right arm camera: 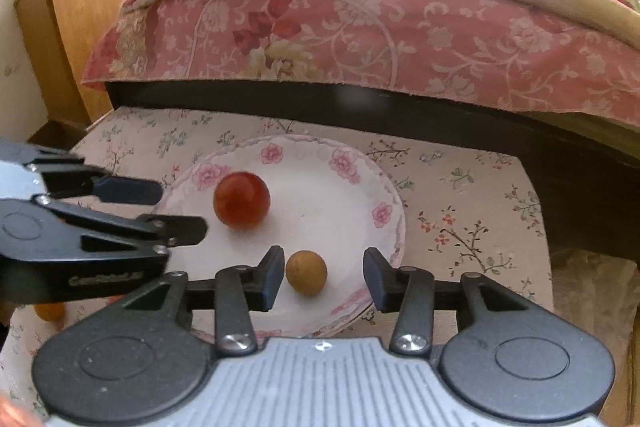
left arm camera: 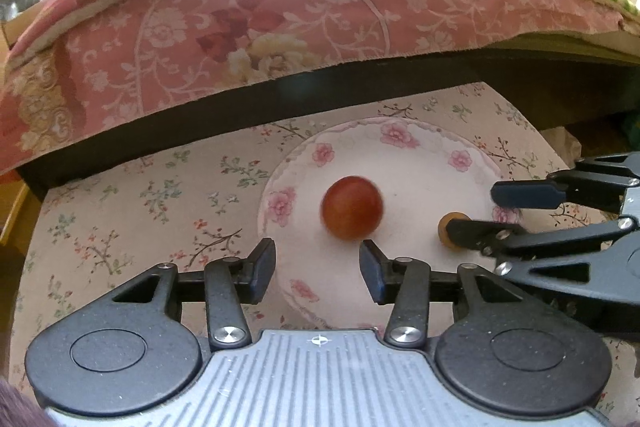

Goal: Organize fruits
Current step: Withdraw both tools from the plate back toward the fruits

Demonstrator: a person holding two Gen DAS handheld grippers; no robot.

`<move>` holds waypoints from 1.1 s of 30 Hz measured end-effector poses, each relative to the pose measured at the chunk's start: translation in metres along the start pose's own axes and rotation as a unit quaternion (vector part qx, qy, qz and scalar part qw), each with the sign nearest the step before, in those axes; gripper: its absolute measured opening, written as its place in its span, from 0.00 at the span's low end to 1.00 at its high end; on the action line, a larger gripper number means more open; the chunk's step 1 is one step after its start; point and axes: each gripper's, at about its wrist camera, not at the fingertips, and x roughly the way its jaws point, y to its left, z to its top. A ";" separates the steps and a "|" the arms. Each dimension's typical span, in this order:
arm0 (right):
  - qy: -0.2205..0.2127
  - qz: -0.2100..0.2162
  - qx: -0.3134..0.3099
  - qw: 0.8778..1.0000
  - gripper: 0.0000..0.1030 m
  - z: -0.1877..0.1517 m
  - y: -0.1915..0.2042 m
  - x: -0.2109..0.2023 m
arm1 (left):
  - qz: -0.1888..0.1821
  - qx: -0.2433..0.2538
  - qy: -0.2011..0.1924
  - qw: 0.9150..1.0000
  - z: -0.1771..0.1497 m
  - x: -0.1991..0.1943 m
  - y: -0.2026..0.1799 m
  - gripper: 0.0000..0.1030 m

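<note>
Left wrist view: left gripper gapes empty; red fruit loose mid-plate, could roll if nudged.
Right wrist view: right gripper spread wide; tan fruit near the plate's front rim, ungripped, may skid off.

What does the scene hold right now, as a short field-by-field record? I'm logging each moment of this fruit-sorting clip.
surface: floral tablecloth beside a bed with a pink floral bedspread
container: white floral plate
fruit on plate: red round fruit; smaller tan round fruit
fruit off plate: orange fruit, partly hidden, on the cloth
left gripper: open, empty, just short of the red fruit
right gripper: open, fingers either side of the tan fruit, not closed on it
</note>
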 end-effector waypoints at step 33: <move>0.003 0.059 0.061 0.996 0.44 -0.033 0.029 -0.091 | 0.010 -0.045 -0.021 0.999 -0.074 -0.115 0.057 0.59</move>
